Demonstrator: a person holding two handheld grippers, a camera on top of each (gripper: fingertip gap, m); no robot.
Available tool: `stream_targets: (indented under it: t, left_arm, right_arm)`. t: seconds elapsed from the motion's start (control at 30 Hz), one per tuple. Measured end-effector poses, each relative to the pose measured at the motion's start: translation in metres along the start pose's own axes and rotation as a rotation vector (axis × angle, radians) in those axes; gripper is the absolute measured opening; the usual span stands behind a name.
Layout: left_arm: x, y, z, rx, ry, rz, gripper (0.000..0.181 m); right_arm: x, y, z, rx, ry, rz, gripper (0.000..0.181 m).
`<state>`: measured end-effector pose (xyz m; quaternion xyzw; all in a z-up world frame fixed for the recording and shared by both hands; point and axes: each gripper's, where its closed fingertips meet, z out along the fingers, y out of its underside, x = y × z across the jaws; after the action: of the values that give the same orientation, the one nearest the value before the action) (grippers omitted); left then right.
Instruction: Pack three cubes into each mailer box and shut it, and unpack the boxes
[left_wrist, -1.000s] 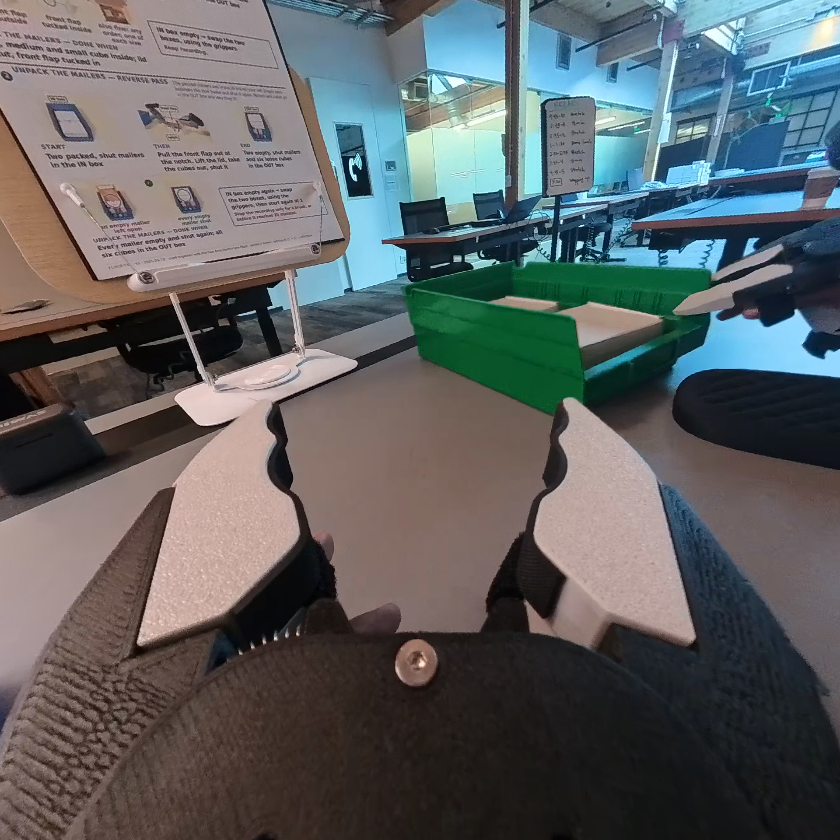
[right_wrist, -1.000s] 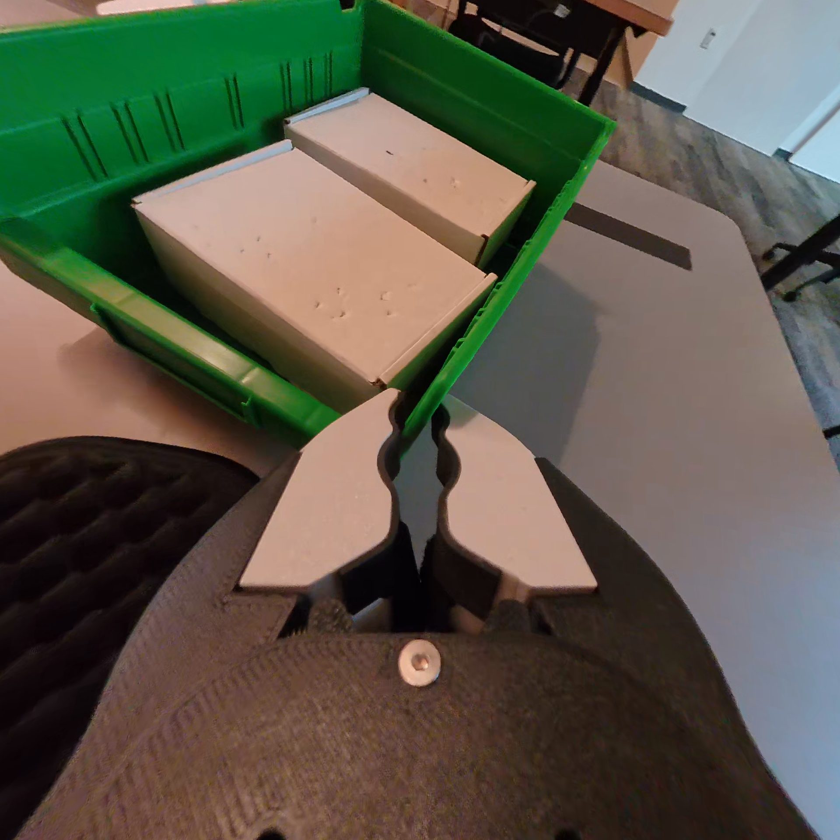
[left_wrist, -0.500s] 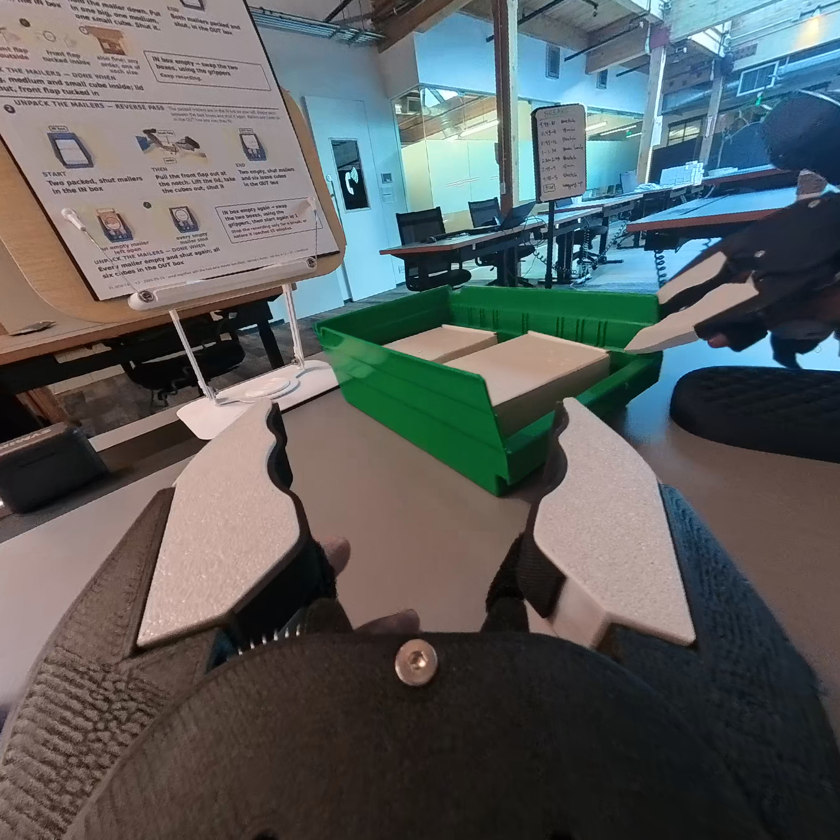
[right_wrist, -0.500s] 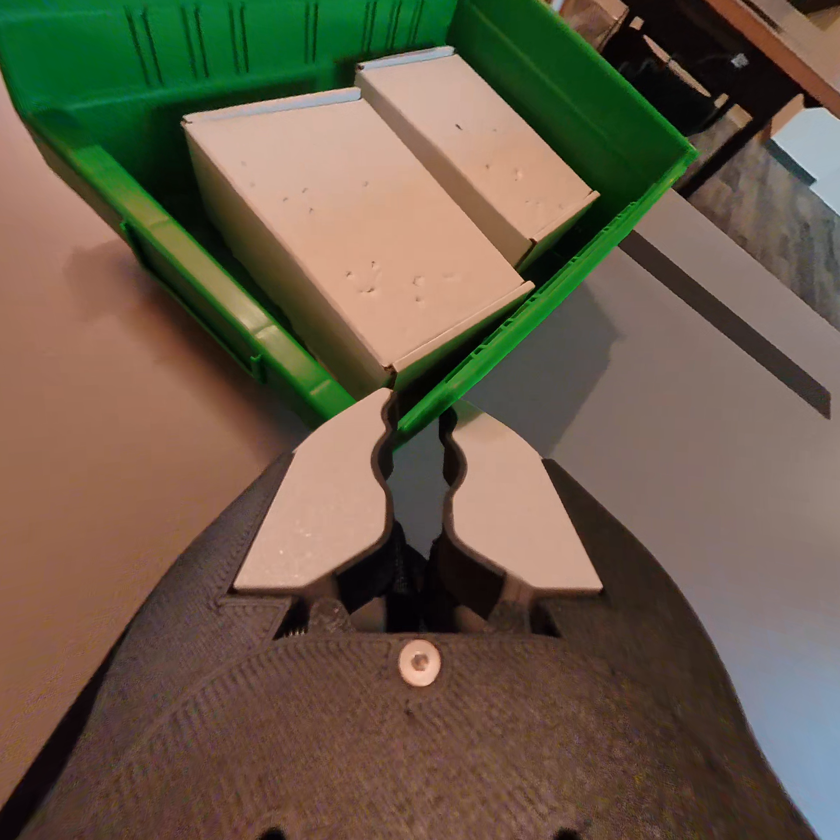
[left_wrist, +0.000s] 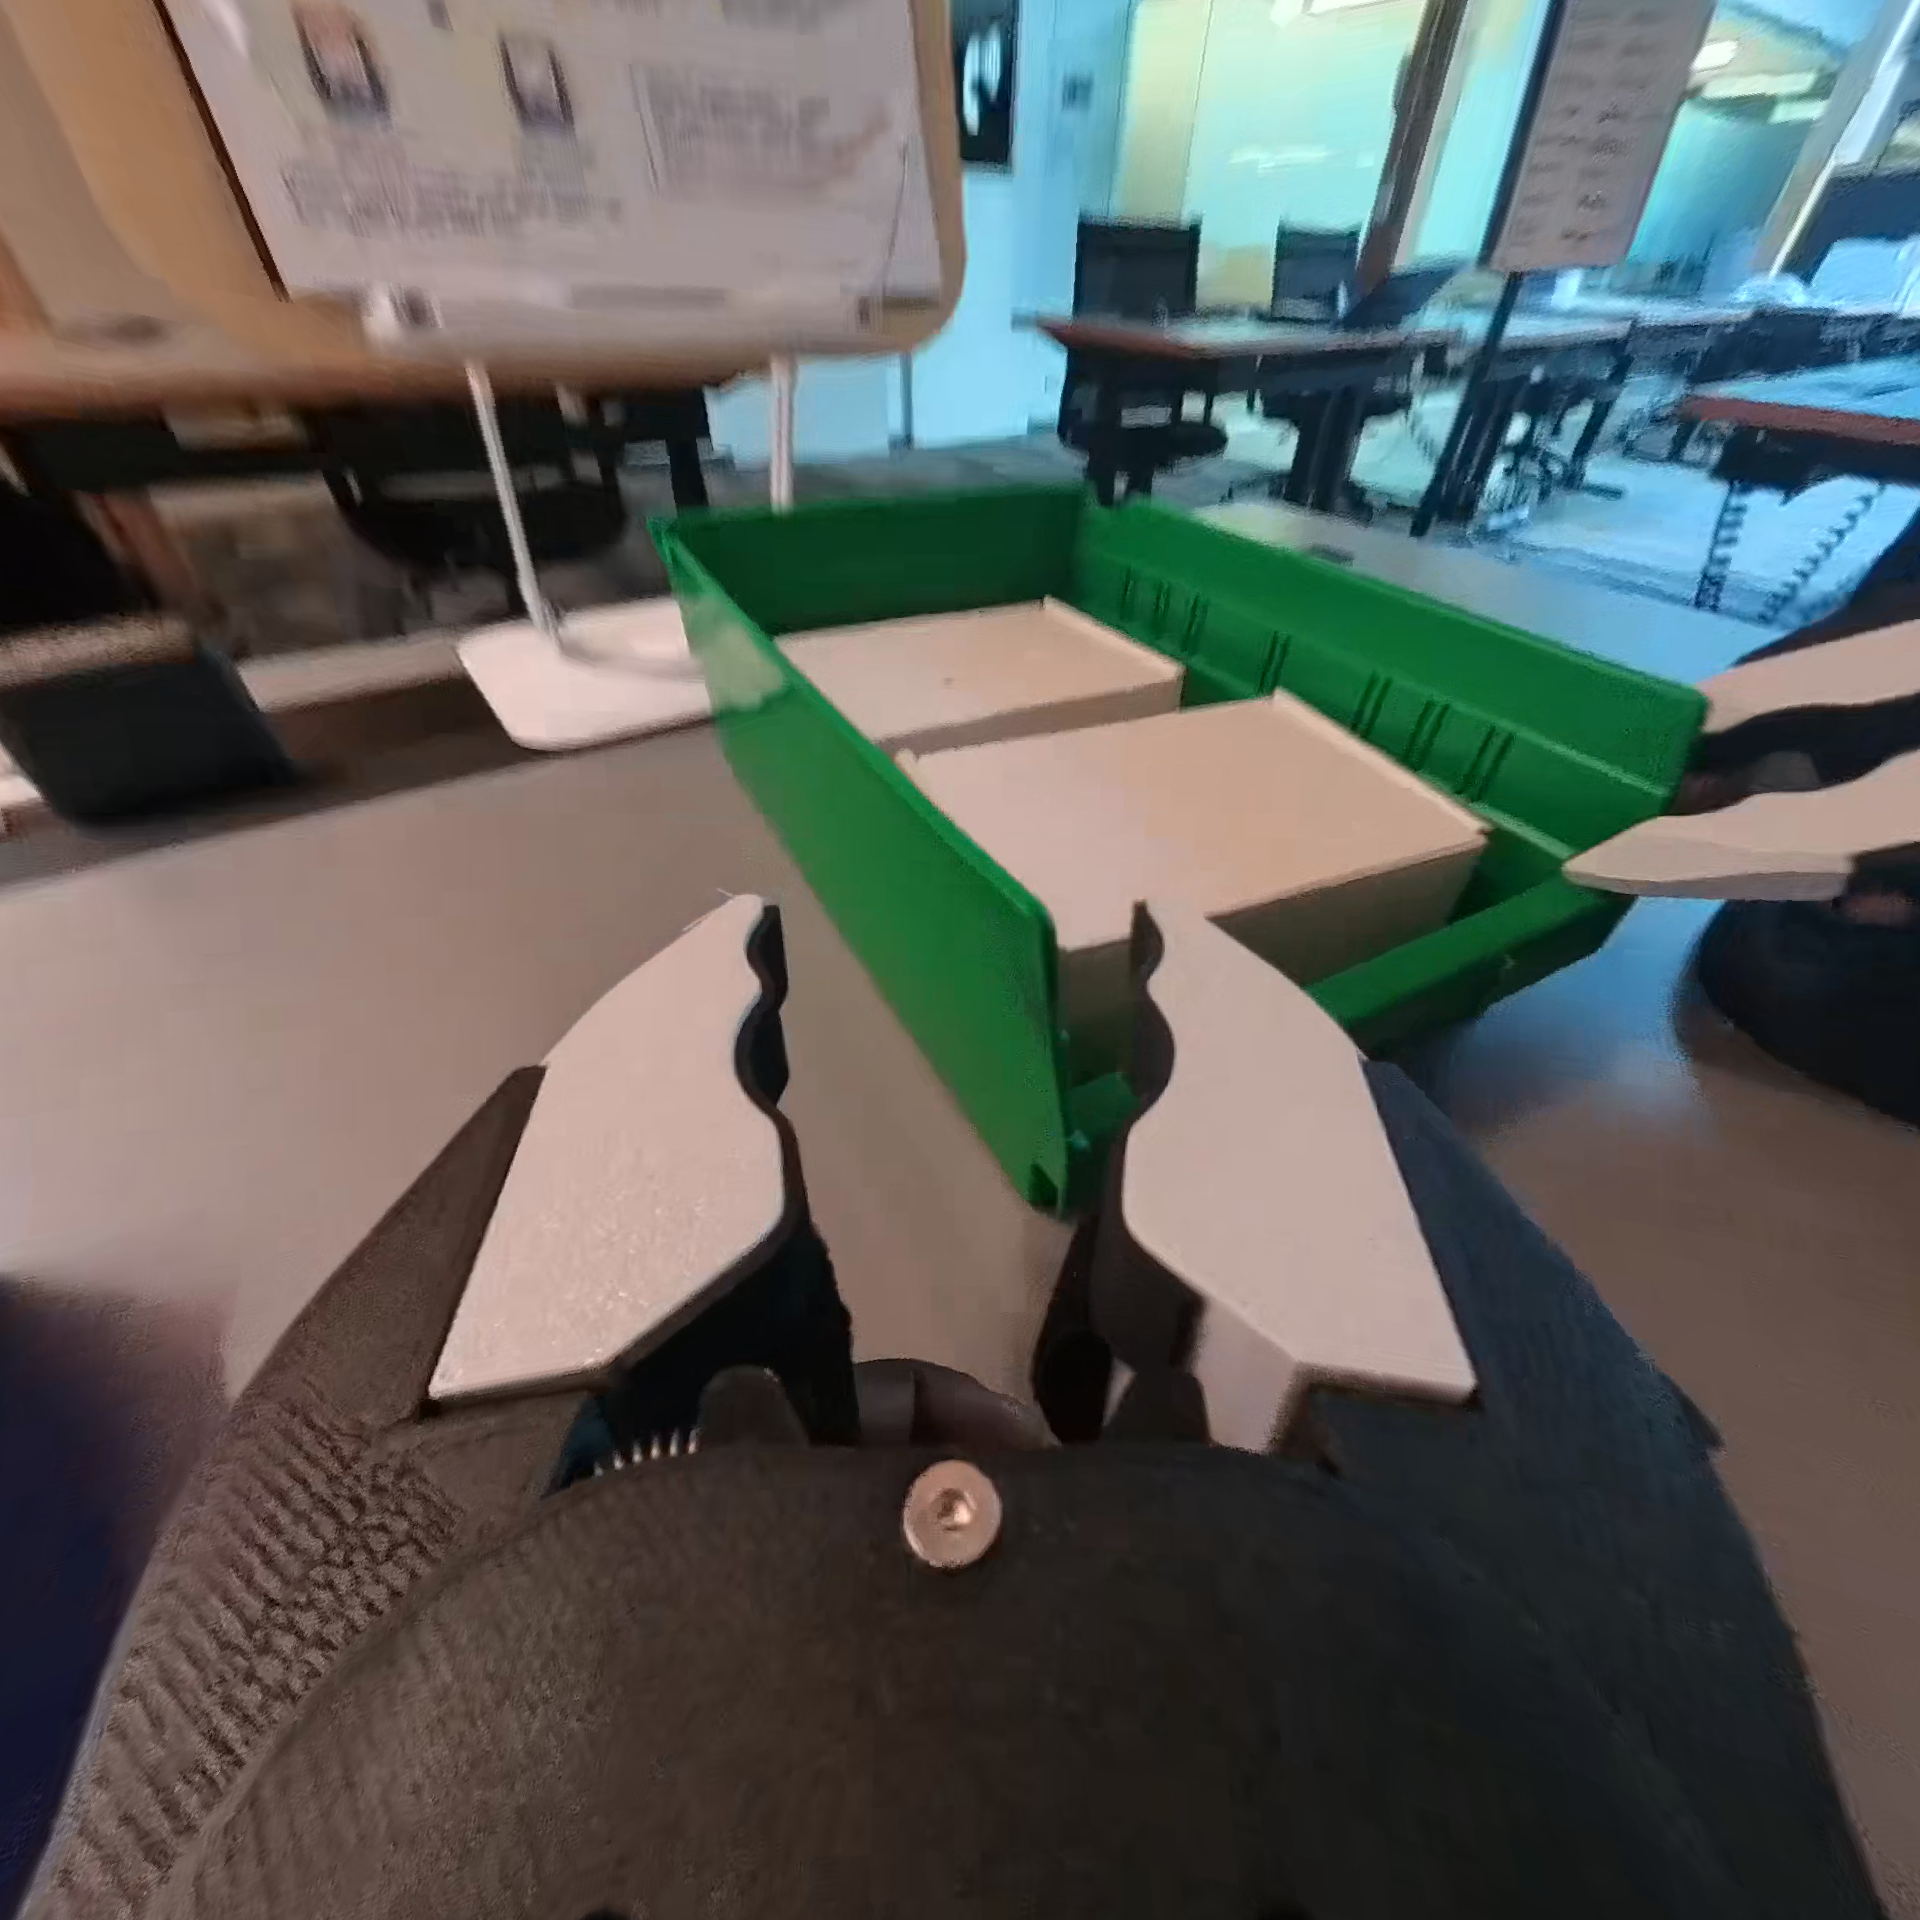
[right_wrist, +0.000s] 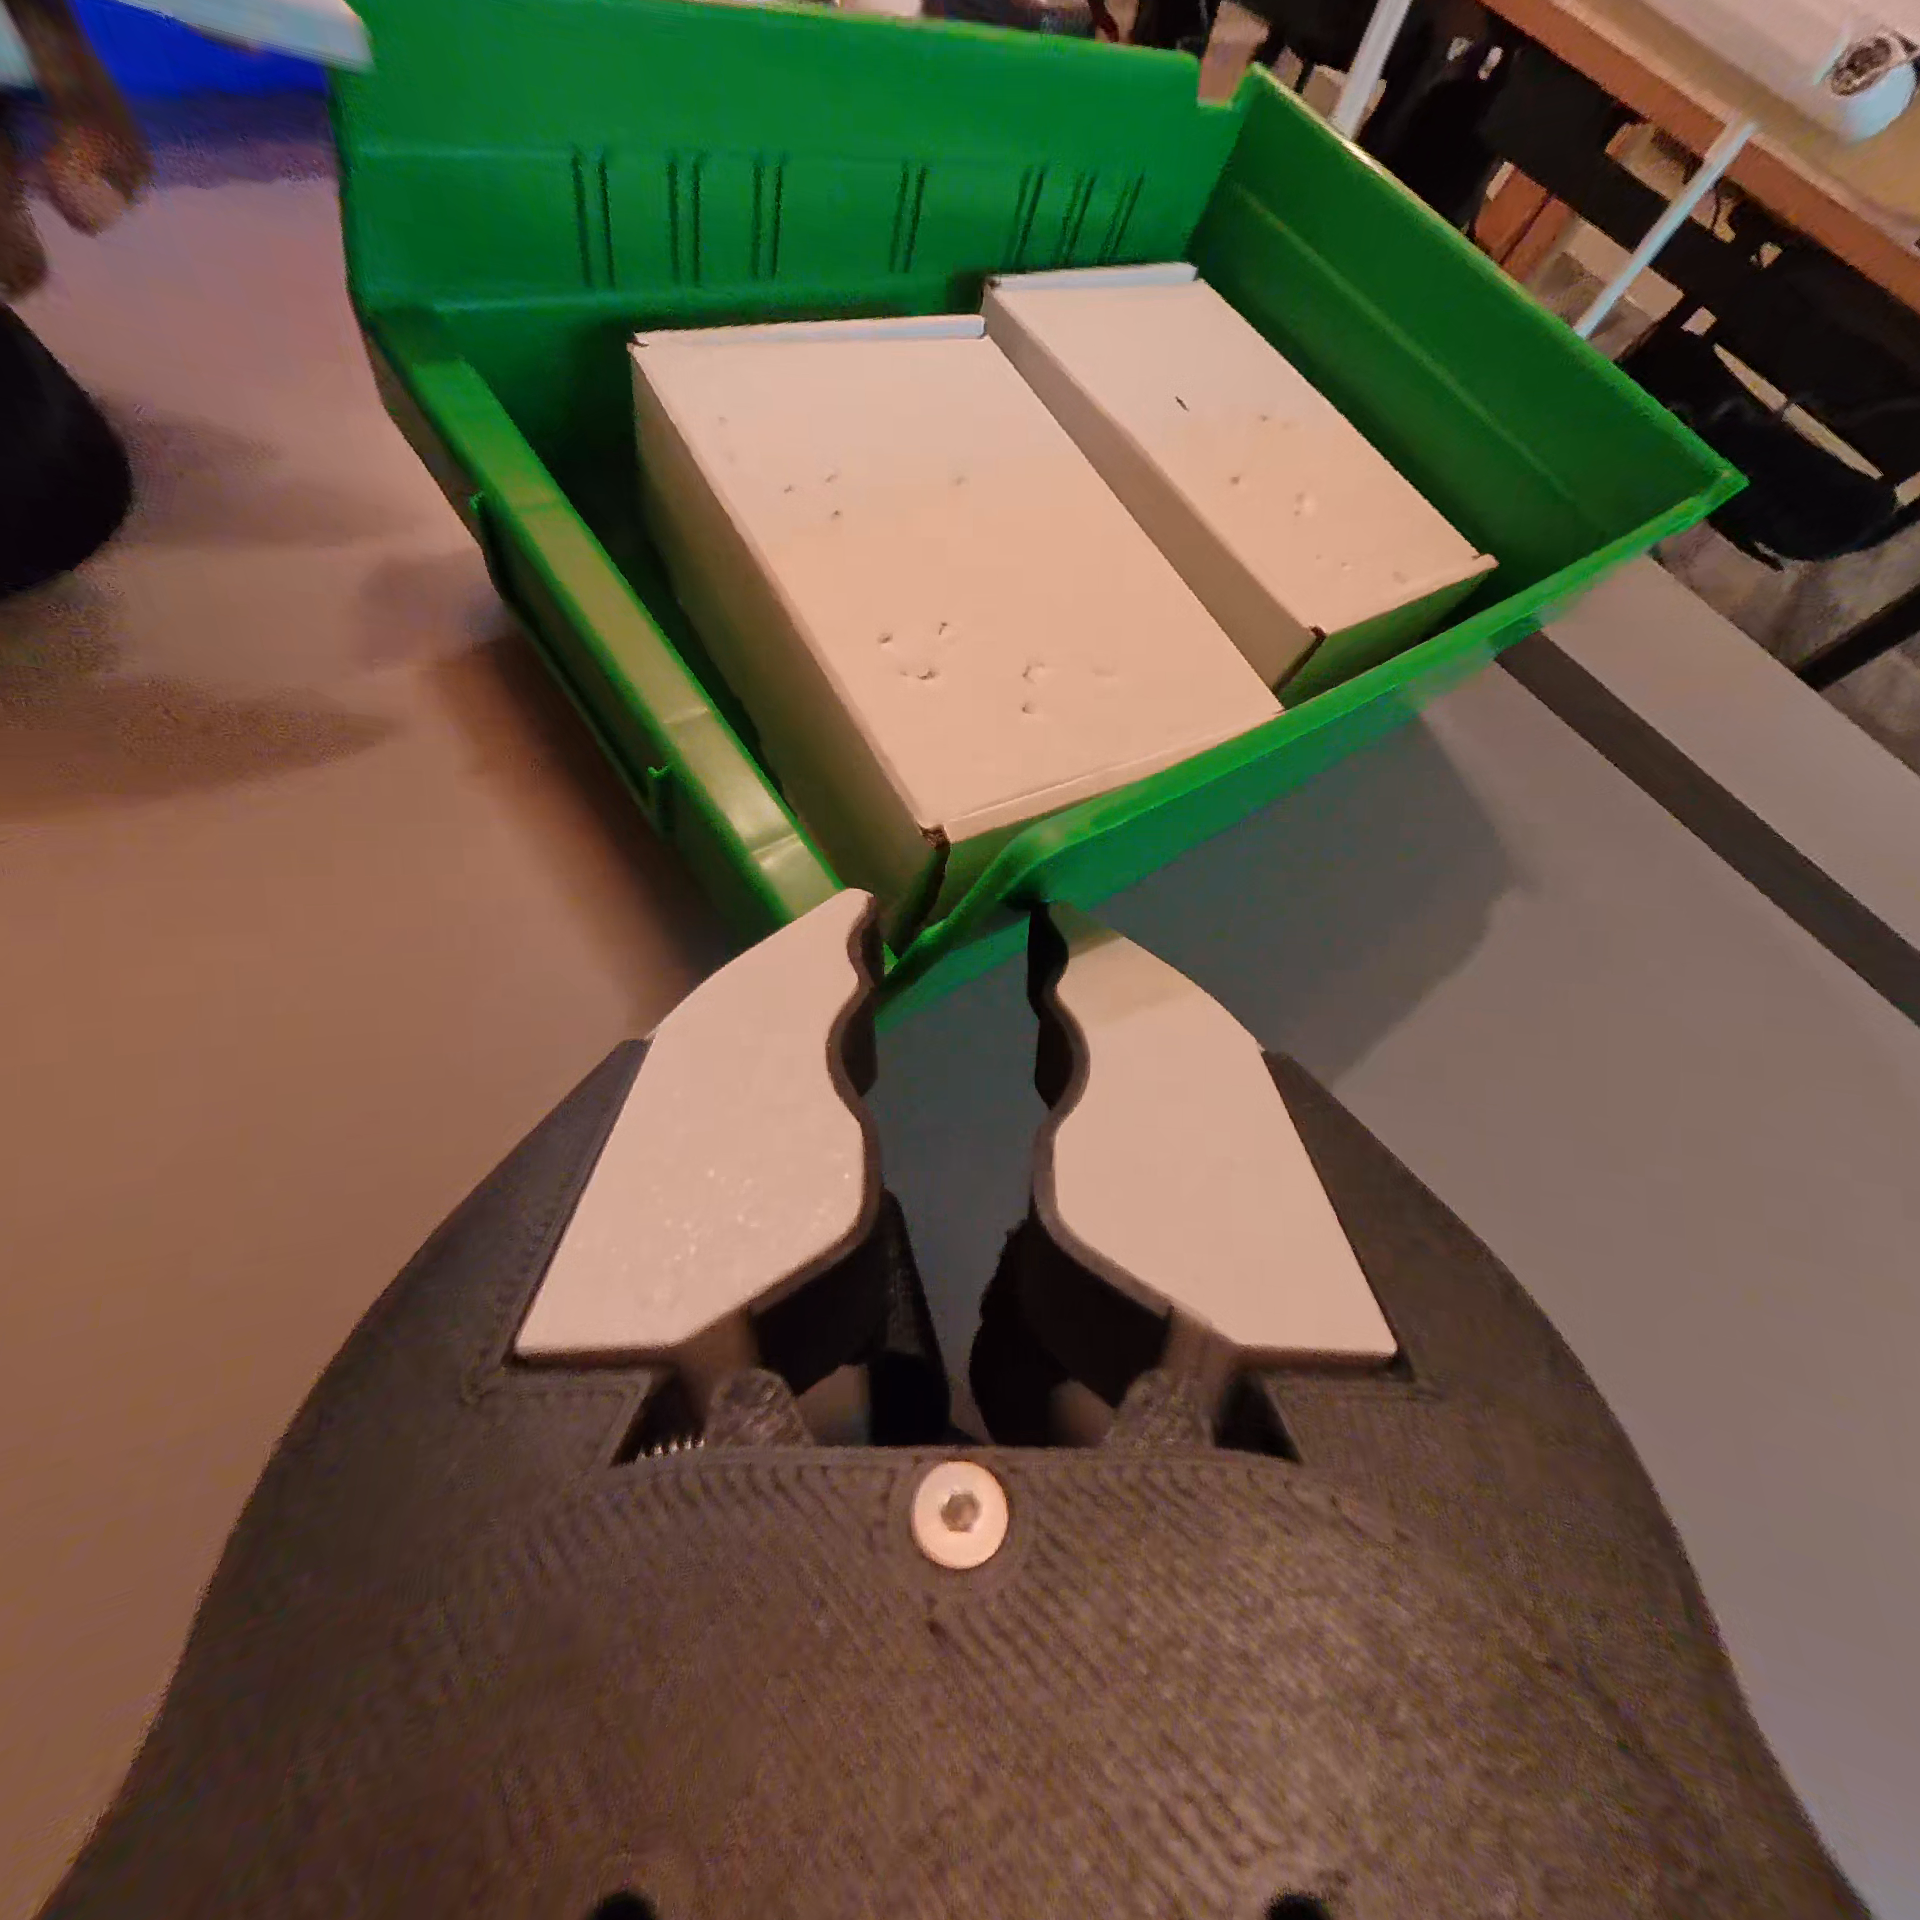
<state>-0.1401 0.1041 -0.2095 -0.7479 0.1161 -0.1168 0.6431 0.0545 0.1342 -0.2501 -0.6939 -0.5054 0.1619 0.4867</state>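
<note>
While two shut white boxes (right_wrist: 935, 582) lie side by side inside the green bin (right_wrist: 1455, 364), left gripper (left_wrist: 951, 925) parted astride its near corner; right gripper (right_wrist: 951, 925) slightly apart, at another corner. Advice: clamp both walls evenly before shifting.

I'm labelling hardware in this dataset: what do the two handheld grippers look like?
Both match: the left gripper and right gripper have pale grey, speckled flat fingers with wavy black-lined inner edges, on a rounded black textured body with one silver screw. No cables or sleeves show.

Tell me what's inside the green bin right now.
Two shut white mailer boxes, a larger one and a smaller one, lie side by side in the green bin. Their contents are covered by the lids.
</note>
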Motion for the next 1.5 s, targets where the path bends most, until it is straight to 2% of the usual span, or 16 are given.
stream_targets:
  t: [0.07, 0.1, 0.13, 0.2, 0.27, 0.37, 0.47, 0.57, 0.9, 1.2, 1.4, 1.43, 1.5]
  left_arm:
    - [-0.001, 0.014, 0.009, -0.114, 0.024, -0.043, 0.061]
    - [0.000, 0.019, 0.012, -0.153, 0.030, -0.048, 0.053]
    - [0.000, 0.022, 0.013, -0.175, 0.030, -0.046, 0.035]
    - [0.002, 0.023, 0.014, -0.183, 0.033, -0.028, 0.015]
    - [-0.006, 0.023, 0.013, -0.188, -0.047, 0.029, 0.011]
    - [-0.021, 0.023, 0.009, -0.211, -0.191, 0.208, 0.008]
    - [-0.026, 0.024, 0.005, -0.219, -0.238, 0.245, 0.008]
    - [-0.038, 0.024, -0.001, -0.237, -0.311, 0.280, 0.008]
    - [-0.069, 0.029, -0.036, -0.288, -0.468, 0.230, 0.010]
    - [-0.090, 0.036, -0.094, -0.291, -0.694, 0.244, 0.010]
    - [-0.092, 0.039, -0.102, -0.323, -0.737, 0.312, 0.014]
    - [-0.087, 0.042, -0.101, -0.338, -0.701, 0.307, 0.025]
    - [-0.067, 0.037, -0.099, -0.277, -0.592, 0.264, 0.060]
  right_arm:
    - [-0.008, -0.004, 0.001, 0.057, -0.047, -0.005, 0.037]
    - [-0.011, -0.005, -0.001, 0.078, -0.075, -0.011, 0.039]
    - [-0.012, -0.007, -0.001, 0.084, -0.081, -0.013, 0.057]
    - [-0.008, -0.007, -0.002, 0.092, -0.049, -0.004, 0.073]
    - [-0.005, -0.006, -0.002, 0.096, -0.029, 0.009, 0.079]
    - [-0.002, -0.008, -0.003, 0.115, -0.012, 0.016, 0.088]
    - [-0.003, -0.008, -0.004, 0.120, -0.013, 0.011, 0.093]
    - [0.005, -0.008, -0.005, 0.128, 0.039, 0.025, 0.087]
    - [0.010, -0.009, -0.008, 0.150, 0.046, 0.064, 0.084]
    - [0.010, -0.009, -0.009, 0.154, 0.050, 0.066, 0.083]
    - [0.011, -0.010, -0.009, 0.160, 0.047, 0.070, 0.083]
    - [0.010, -0.010, -0.010, 0.164, 0.042, 0.072, 0.084]
    - [0.010, -0.012, -0.012, 0.181, 0.032, 0.077, 0.085]
